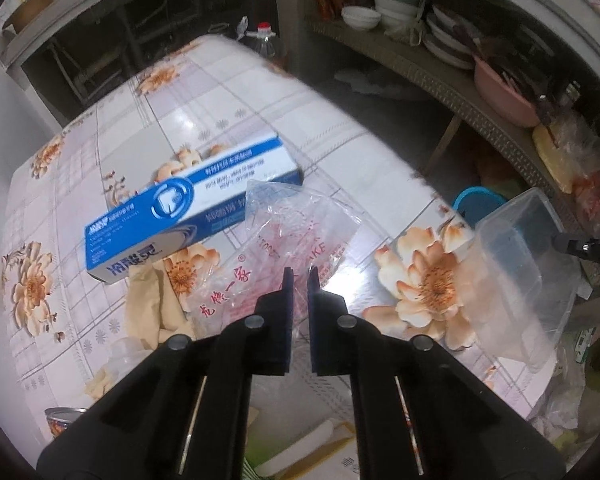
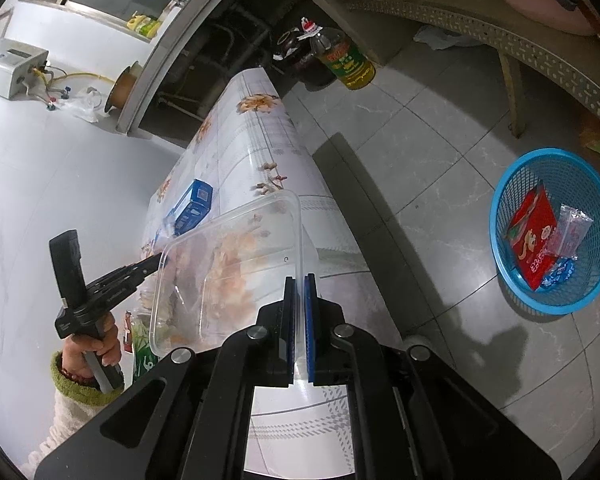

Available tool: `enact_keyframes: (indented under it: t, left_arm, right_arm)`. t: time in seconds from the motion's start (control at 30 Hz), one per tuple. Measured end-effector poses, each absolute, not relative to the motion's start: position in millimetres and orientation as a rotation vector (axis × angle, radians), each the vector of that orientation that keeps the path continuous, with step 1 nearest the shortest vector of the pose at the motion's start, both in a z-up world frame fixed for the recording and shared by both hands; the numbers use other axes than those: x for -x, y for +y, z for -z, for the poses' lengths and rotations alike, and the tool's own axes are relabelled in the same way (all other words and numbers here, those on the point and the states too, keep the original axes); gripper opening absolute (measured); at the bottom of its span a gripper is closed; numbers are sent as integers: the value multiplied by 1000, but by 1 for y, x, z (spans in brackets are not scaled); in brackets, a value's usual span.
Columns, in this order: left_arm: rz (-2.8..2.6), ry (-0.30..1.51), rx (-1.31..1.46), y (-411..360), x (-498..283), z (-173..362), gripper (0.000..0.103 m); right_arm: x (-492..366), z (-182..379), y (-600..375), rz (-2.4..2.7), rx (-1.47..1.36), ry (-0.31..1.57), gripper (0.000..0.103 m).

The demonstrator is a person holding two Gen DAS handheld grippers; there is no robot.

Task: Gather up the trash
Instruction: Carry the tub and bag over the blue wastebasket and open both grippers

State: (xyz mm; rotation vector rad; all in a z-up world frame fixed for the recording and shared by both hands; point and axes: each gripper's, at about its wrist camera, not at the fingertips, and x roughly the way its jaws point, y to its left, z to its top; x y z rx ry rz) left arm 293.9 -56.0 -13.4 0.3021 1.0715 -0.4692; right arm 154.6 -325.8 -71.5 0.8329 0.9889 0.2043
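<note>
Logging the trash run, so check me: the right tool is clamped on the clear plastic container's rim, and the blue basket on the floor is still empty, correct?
Not quite. The right tool does clamp the clear plastic container, but the blue basket is not empty: the right wrist view shows a red packet and wrappers in it.

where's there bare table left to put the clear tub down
Free: the far stretch of table beyond the blue box, out to its end. Crowded: the near part, where the box, plastic bag in the left gripper, and brown paper bunch. The right gripper holds the tub.
</note>
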Motion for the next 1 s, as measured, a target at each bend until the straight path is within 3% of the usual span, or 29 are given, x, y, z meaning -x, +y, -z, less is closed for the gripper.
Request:
enact_keyframes:
  t: [0.43, 1.0]
  left_arm:
    - [570, 972, -273, -102, -268, -27, 5]
    - [854, 996, -349, -274, -216, -25, 5]
  right_arm:
    - [-116, 73, -356, -134, -906, 933, 5]
    - [-11, 107, -456, 283, -964, 857, 5]
